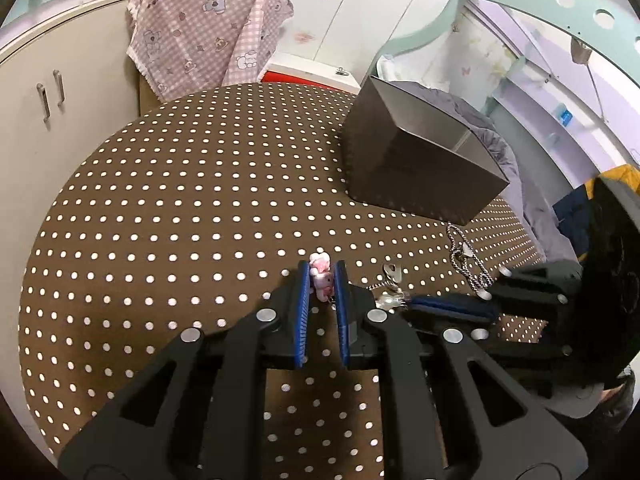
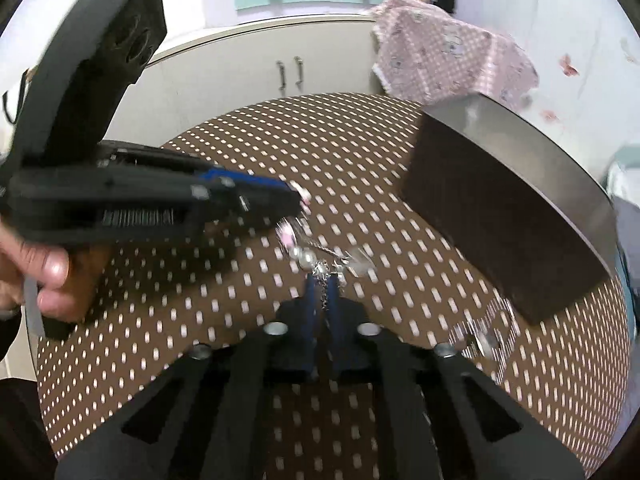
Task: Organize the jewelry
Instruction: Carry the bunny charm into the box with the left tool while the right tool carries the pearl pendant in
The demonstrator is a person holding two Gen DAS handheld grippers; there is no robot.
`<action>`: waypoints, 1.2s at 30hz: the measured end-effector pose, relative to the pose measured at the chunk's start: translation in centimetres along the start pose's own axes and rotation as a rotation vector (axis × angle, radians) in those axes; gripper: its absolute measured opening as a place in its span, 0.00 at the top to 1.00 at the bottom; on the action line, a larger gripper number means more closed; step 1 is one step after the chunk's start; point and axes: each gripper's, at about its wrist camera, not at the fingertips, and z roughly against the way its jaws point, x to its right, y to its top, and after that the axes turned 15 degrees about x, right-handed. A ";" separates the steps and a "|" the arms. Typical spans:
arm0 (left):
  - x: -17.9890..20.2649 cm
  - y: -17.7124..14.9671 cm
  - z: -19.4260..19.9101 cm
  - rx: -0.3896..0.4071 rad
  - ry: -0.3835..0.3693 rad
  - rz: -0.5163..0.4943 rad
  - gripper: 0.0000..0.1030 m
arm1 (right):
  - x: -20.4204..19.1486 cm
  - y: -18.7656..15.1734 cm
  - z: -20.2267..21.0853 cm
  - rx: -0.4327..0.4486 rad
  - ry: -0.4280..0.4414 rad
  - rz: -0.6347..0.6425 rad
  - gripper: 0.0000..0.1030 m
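I am pinching the pink bead charm in my left claw and its thin silver chain in my right claw (both pressed tight); pulling apart risks snapping it.

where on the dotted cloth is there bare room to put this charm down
Free: the wide stretch of dotted cloth left of the dark box, toward the cabinet. Crowded: the near right, where the left gripper, pink charm, right gripper, silver chain and braided cord cluster.

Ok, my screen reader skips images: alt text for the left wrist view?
The left gripper pinches a pink charm over a brown polka-dot tablecloth. A dark open box stands beyond, a beaded chain beside it.
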 end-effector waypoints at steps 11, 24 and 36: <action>0.5 -0.4 0.8 0.002 -0.009 -0.023 0.88 | -1.8 1.0 0.5 0.046 0.019 0.015 0.47; -1.5 0.7 2.3 0.040 -0.009 0.019 0.91 | -0.3 -0.9 0.4 0.002 -0.044 -0.010 0.93; 1.8 -0.4 1.2 0.012 0.013 -0.145 0.31 | 0.9 -0.3 6.0 0.118 -0.003 -0.171 0.93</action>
